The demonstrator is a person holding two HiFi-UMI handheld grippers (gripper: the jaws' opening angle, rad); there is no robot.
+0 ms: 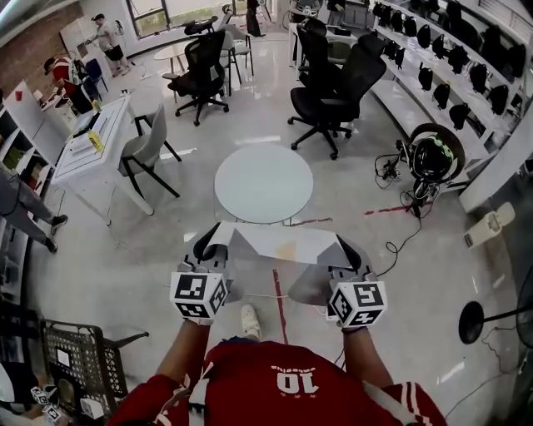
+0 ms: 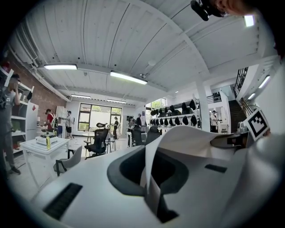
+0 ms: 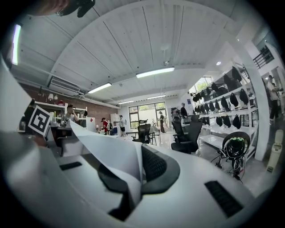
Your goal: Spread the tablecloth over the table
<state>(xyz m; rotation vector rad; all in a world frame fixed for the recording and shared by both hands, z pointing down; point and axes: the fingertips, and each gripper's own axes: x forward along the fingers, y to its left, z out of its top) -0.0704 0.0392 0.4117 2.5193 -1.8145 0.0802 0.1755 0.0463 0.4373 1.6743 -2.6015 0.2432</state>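
L gripper (image 1: pixel 211 242) + R gripper (image 1: pixel 354 254) clamp tablecloth (image 1: pixel 279 243) | round table (image 1: pixel 263 183) ahead

I'm looking into an open-plan office-lab: black swivel chairs (image 1: pixel 333 87) are standing on a glossy floor (image 1: pixel 250 116) beyond a round white tabletop (image 1: pixel 263 183), a long desk (image 1: pixel 83 162) is carrying small items, wall shelves (image 1: pixel 408 87) are holding rows of dark headgear (image 1: pixel 479 75), and people (image 1: pixel 107 40) are standing near the windows (image 1: pixel 154 15).
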